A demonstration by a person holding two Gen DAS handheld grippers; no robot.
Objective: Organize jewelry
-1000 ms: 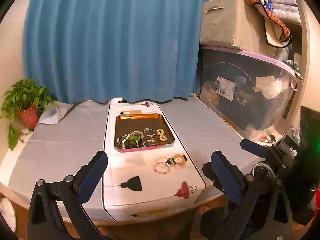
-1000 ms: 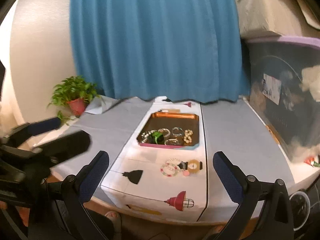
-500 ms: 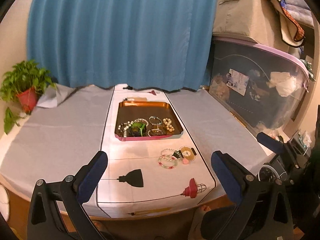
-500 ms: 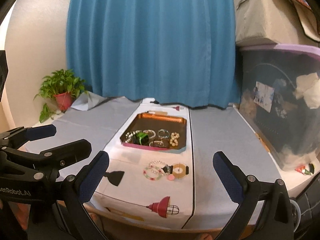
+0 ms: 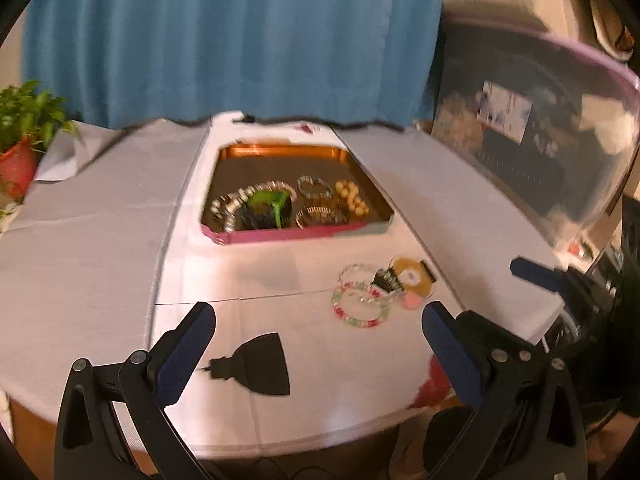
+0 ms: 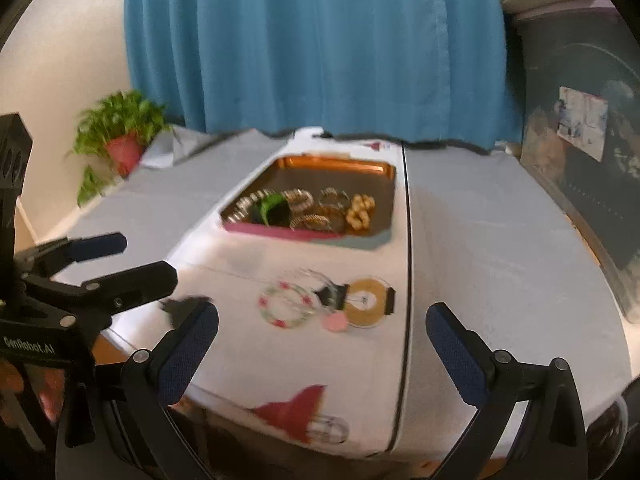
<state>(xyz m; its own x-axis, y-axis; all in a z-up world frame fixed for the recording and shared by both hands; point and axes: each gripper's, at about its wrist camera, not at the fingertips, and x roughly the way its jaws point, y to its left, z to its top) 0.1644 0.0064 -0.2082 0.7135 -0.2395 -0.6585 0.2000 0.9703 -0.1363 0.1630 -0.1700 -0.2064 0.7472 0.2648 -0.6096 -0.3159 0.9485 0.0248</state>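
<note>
Left wrist view first: the left gripper (image 5: 316, 344) has its jaws spread wide with nothing between them, held low over the near edge of the surface (image 5: 88, 240), which I read as a stance of approach and not of grasping. Past its left jaw and well off to that side sits a potted plant (image 5: 18, 136), out of the way of the work. Straight ahead of the jaws, farther back, lies the tray (image 5: 296, 235), already carrying several bracelets and a dark green piece, so it looks to be the collecting place. Just beyond the right jaw, still outside the tray, lie the loose bracelets (image 5: 360, 306) and a round gold piece (image 5: 412, 276), touching in a small cluster; these are likely what remains to be moved. In the right wrist view, the right gripper (image 6: 322, 344) is likewise wide open and empty, and that cluster (image 6: 286, 304) sits nearly centred ahead of its jaws, so this one seems better placed for the pick.
</note>
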